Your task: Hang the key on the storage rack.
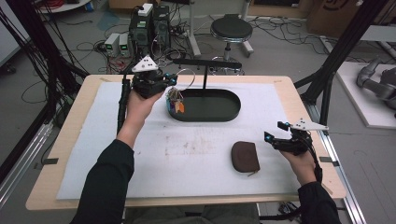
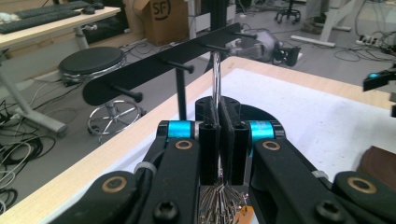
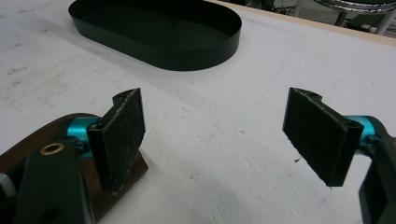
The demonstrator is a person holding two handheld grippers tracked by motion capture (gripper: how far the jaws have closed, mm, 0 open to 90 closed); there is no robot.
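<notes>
Left hand-held gripper raised above the near-left end of the black oval tray, jaws clamped on the metal key ring. Bunch of keys dangling below the gripper, just over the tray's left rim. Ring standing upright between the pads in the left gripper view, rising straight towards the black hanger bar. Bar's long axis running across the line of approach, with short pegs jutting towards the gripper; ring's upper arc close to the pegs, contact impossible to tell. Likely next: carrying the ring's loop onto a peg, so the ring's plane probably needs to face the peg's tip. Left hand plainly the nearer to the rack. Right hand-held gripper resting low over the white surface, jaws wide apart and empty, just beside the brown pouch.
</notes>
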